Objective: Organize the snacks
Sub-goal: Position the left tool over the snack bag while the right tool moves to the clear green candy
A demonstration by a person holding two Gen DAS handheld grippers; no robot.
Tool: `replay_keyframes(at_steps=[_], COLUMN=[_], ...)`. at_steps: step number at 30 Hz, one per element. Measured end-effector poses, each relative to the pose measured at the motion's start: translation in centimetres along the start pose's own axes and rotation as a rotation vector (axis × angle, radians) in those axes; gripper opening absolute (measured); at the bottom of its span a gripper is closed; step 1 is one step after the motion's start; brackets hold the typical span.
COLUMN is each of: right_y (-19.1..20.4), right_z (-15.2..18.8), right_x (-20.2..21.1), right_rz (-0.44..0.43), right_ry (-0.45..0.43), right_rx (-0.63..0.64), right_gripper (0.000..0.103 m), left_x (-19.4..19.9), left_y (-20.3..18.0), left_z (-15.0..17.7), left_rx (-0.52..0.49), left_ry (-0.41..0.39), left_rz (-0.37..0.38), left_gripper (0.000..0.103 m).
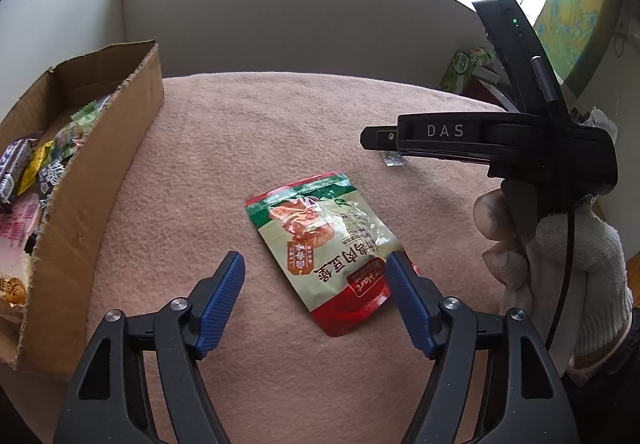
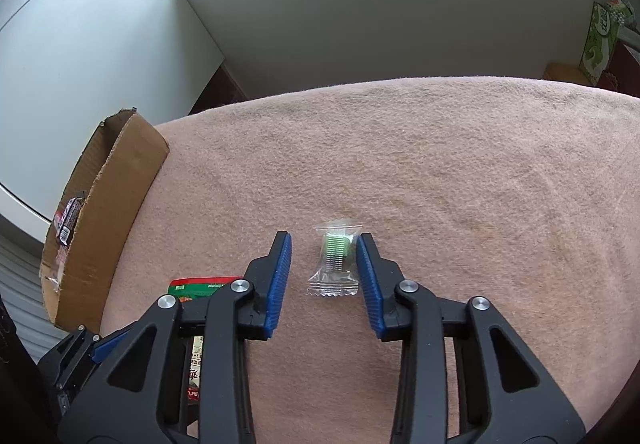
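A red, green and beige snack pouch (image 1: 326, 244) lies flat on the pink cloth. My left gripper (image 1: 316, 268) is open just above it, its right pad over the pouch's lower right corner. A small clear candy wrapper with a green sweet (image 2: 334, 262) lies between the open fingers of my right gripper (image 2: 324, 244), close to the right pad. In the left wrist view the right gripper (image 1: 440, 140) shows from the side over that wrapper (image 1: 394, 160). The pouch's edge (image 2: 200, 284) shows behind the right gripper's left finger.
An open cardboard box (image 1: 100, 148) with several snack packets stands at the table's left edge; it also shows in the right wrist view (image 2: 104, 212). A grey partition wall (image 1: 300, 12) runs behind the table. A green carton (image 2: 600, 40) stands at the far right.
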State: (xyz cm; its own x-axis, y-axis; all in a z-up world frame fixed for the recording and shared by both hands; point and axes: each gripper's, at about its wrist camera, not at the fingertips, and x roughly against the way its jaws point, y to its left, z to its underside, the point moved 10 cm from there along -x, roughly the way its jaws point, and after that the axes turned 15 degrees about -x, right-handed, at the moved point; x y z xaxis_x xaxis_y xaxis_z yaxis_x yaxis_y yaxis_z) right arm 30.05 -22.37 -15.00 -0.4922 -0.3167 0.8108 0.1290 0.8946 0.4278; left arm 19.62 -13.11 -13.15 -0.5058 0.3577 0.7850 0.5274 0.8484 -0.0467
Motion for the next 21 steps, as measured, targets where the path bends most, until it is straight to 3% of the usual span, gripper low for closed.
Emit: replay_keyframes(at_steps=[6, 15, 21], right_y=[-0.9, -1.6, -0.9], right_z=[-0.3, -0.2, -0.1], right_x=[0.3, 0.9, 0.6], right_rz=[-0.001, -0.018, -0.010], right_ry=[-0.008, -0.001, -0.006], right_rx=[-0.012, -0.022, -0.015], right_gripper=[0.035, 0.035, 0.044], left_x=[-2.1, -4.7, -4.9], left_y=[-1.0, -2.4, -2.5], left_z=[-0.9, -2.0, -2.0], left_rx=[0.011, -0.058, -0.084], left_ry=[0.040, 0.083, 0.076], left_rz=[-0.005, -0.120, -0.116], left_gripper=[0.079, 0.086, 0.085])
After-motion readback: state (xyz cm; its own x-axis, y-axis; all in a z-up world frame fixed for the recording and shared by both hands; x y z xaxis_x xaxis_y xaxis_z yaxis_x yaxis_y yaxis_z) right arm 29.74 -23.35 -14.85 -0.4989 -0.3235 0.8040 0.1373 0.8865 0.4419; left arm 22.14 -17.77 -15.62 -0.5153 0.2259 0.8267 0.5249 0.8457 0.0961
